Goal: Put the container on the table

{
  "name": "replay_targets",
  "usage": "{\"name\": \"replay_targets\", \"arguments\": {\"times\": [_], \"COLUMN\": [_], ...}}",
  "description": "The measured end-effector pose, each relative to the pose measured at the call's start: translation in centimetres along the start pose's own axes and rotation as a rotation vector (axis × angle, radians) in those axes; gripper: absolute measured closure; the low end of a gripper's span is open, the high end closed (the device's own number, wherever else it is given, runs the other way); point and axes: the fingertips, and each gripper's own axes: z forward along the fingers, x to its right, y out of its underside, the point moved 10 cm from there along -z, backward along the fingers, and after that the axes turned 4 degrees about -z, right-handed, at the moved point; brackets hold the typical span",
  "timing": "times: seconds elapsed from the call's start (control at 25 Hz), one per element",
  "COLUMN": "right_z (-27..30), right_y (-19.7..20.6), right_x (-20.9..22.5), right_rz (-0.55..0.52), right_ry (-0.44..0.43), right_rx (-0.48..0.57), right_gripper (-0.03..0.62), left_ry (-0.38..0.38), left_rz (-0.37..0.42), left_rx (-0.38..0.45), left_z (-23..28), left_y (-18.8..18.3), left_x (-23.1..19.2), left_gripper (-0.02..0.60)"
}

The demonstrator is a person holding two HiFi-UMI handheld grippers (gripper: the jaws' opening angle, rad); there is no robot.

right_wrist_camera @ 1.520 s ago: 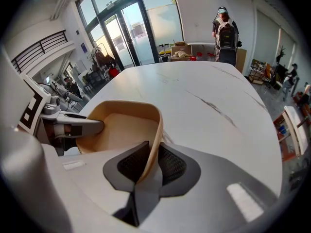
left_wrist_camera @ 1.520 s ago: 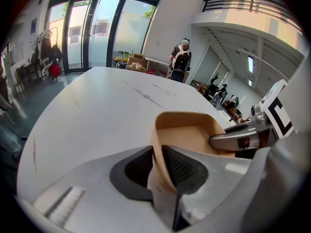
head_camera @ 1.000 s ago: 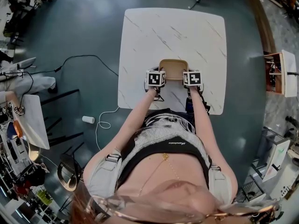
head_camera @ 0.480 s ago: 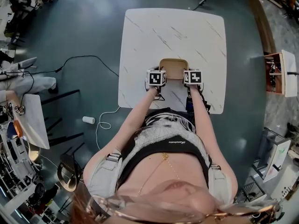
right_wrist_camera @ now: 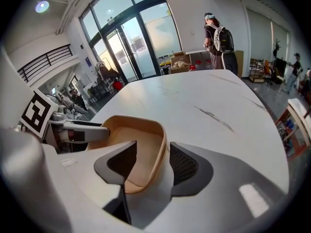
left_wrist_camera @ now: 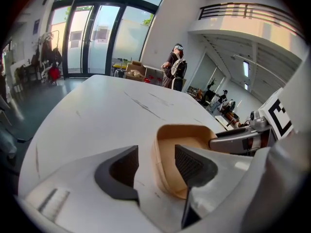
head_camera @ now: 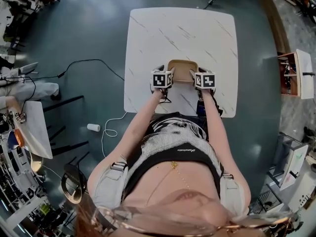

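1. The tan container (head_camera: 183, 69) sits flat on the white marble table (head_camera: 168, 33), open side up, near the table edge closest to the person.
2. The left gripper (head_camera: 167, 73) is at the container's left side. In the left gripper view its jaws stand apart, with the container's left wall (left_wrist_camera: 156, 152) between them and a gap showing on either side.
3. The right gripper (head_camera: 196, 74) is at the container's right side. In the right gripper view its jaws are likewise apart, straddling the right wall (right_wrist_camera: 163, 147) without pinching it.
4. The two grippers face each other across the container.
5. On the dark floor left of the table lie a white cable (head_camera: 106, 127) and a small white cylinder (head_camera: 93, 127).
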Motion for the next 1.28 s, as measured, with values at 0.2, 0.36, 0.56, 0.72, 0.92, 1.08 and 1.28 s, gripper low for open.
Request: {"name": "replay_targets", "arguments": {"times": [0.2,0.36,0.56,0.72,0.92,1.08,1.28], "right_z": [-0.9,-2.1,-3.6,-5.2,-8.0,-9.9,-11.3], "right_y": [0.0,-0.2,-0.5,-1.4,-2.4,-2.9,-3.1], "right_x": [0.1,0.4,1.0,0.8,0.6,-0.4,-1.7], "right_rz": [0.004,-0.005,-0.01,-0.068,-0.148,-0.17,-0.212], "right_ry": [-0.014,-0.012,-0.032,-0.08,-0.097,-0.096,-0.1], "right_rx": [0.031,0.065,0.15,0.239,0.317,0.375,0.405], "right_gripper": [0.333,0.321,0.315,0.322,0.333,0.344,0.366], "left_ry": [0.009,0.022,0.04,0.059,0.075,0.103,0.147], "left_rz": [0.008,0.013,0.013,0.033,0.057,0.069,0.08], "left_rx": [0.042,0.065,0.104,0.153,0.211,0.249,0.285], "left_z": [-1.1,-2.0,-3.2,-4.5,-6.1,-7.6,-9.0], "left_y": [-0.5,-0.8,-1.1,-1.9,-2.9,-3.4,-3.9], "left_x": [0.4,0.6,0.9,1.3,2.8,3.8,4.8], "left_gripper": [0.356,0.355,0.342,0.342,0.342,0.343,0.35]}}
